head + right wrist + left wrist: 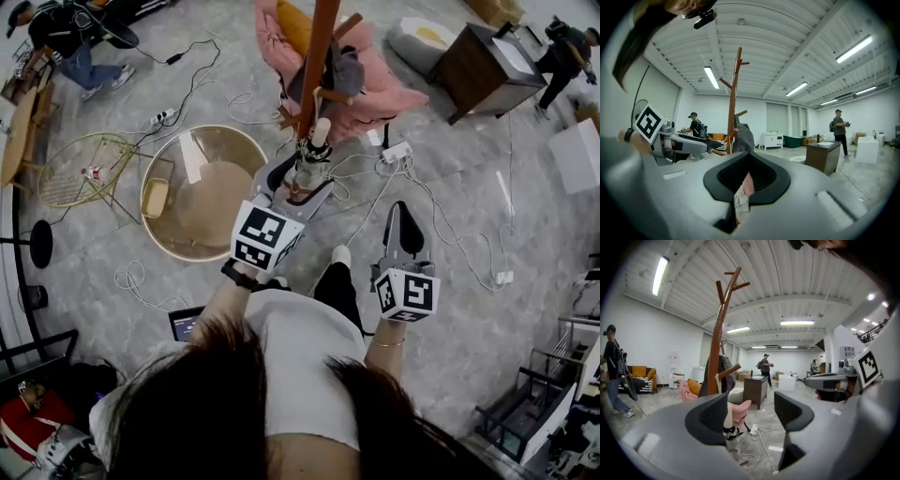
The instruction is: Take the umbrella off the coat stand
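Observation:
The brown wooden coat stand (pixel 319 47) rises in front of me. A folded umbrella (pixel 313 150) with a cream handle and a black band hangs against its pole. My left gripper (pixel 298 183) is open, its dark jaws on either side of the umbrella's lower part. In the left gripper view the umbrella (pixel 728 423) shows in the gap of the gripper (pixel 752 411), close to the left jaw; I cannot tell whether it touches. My right gripper (pixel 402 214) hangs shut and empty to the right, apart from the stand. In the right gripper view the gripper (pixel 743 180) points at the coat stand (pixel 733 108).
A grey garment (pixel 347 70) hangs on the stand, with a pink armchair (pixel 384 89) behind it. A round glass table (pixel 202 192) stands left and a brown desk (pixel 483 66) far right. Cables and power strips (pixel 397 152) lie on the floor. People stand at both far corners.

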